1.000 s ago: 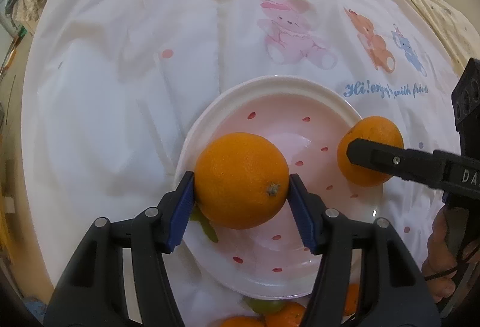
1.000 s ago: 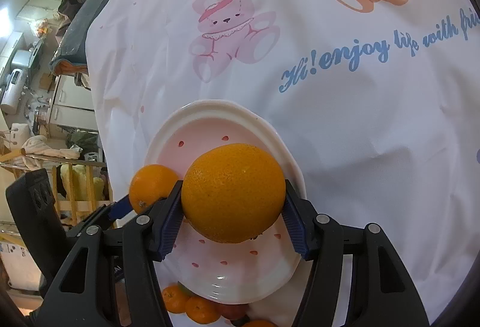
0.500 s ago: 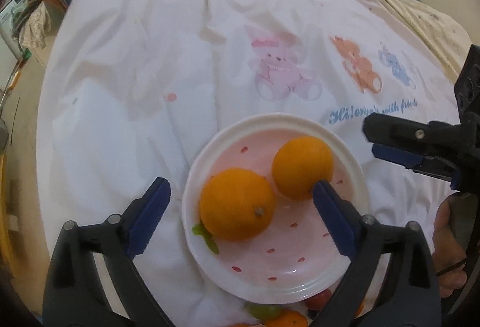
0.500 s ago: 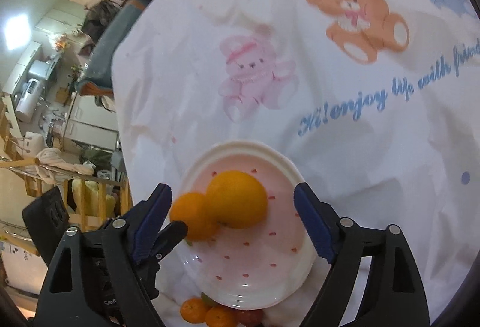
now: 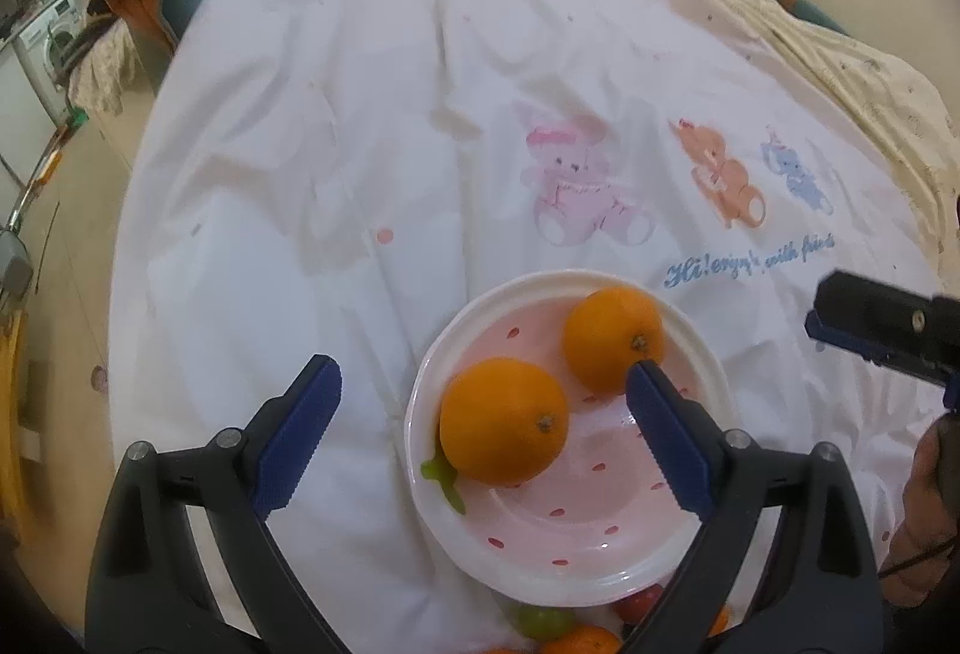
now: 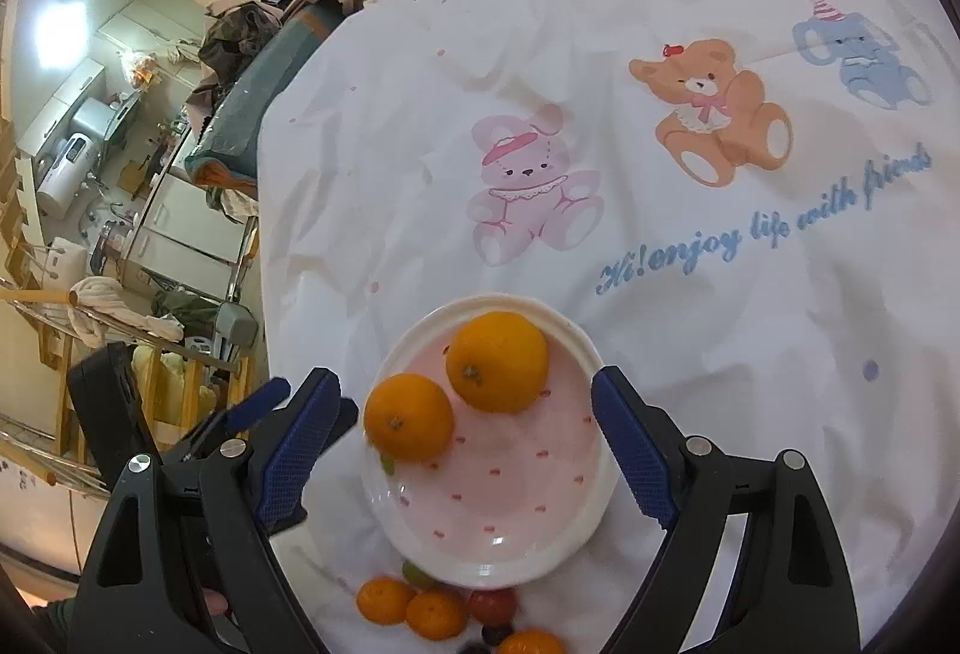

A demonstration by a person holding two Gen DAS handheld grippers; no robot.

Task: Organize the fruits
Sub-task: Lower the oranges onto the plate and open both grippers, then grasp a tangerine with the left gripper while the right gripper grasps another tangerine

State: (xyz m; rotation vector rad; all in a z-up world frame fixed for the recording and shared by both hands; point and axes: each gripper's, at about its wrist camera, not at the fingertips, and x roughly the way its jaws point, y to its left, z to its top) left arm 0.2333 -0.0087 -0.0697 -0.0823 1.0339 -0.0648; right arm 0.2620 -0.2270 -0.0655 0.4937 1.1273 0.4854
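Two oranges lie in a pink strawberry-pattern plate (image 5: 576,552) on the white quilt: one (image 5: 503,420) at its left side, one (image 5: 613,341) at its far side. In the right wrist view the same plate (image 6: 510,552) holds them as a left orange (image 6: 408,417) and a far orange (image 6: 498,361). My left gripper (image 5: 480,438) is open and empty above the plate. My right gripper (image 6: 459,444) is open and empty above the plate too, and shows at the right edge of the left view (image 5: 882,321).
Small tangerines (image 6: 414,609), a red fruit (image 6: 492,606) and a green grape (image 5: 543,621) lie on the quilt just in front of the plate. The quilt with cartoon bears (image 6: 714,108) stretches behind. Room clutter and a washing machine (image 6: 66,162) stand far left.
Both grippers opened and let their oranges go into the plate, then drew back and up. The oranges now rest side by side.
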